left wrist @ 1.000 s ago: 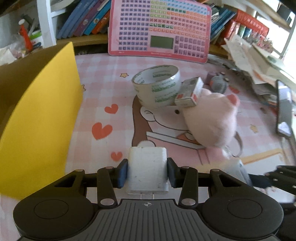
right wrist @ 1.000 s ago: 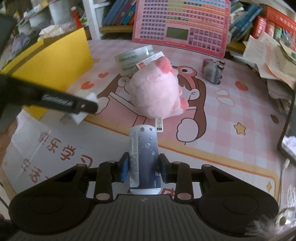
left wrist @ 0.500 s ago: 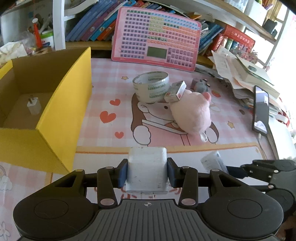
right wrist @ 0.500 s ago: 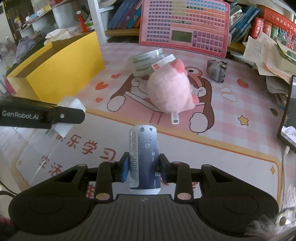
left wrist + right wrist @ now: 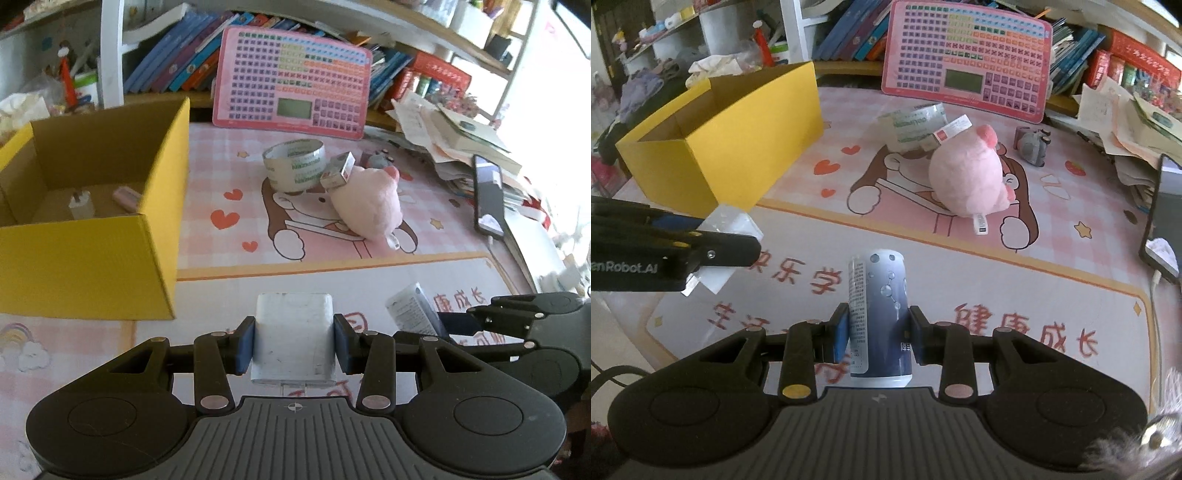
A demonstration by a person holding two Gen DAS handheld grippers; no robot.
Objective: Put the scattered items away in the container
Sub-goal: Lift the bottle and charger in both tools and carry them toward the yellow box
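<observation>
both claws stay clenched: left gripper (image 5: 294,341) on the white charger (image 5: 294,334), right gripper (image 5: 875,338) on the blue can (image 5: 879,317). they have backed off; the yellow box (image 5: 110,266) interior now shows, left of the charger.

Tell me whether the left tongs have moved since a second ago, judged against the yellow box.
Yes. The left tongs, shut on the white charger, have pulled back and up from the yellow box: its open inside now shows, where earlier only its side wall filled the left.
</observation>
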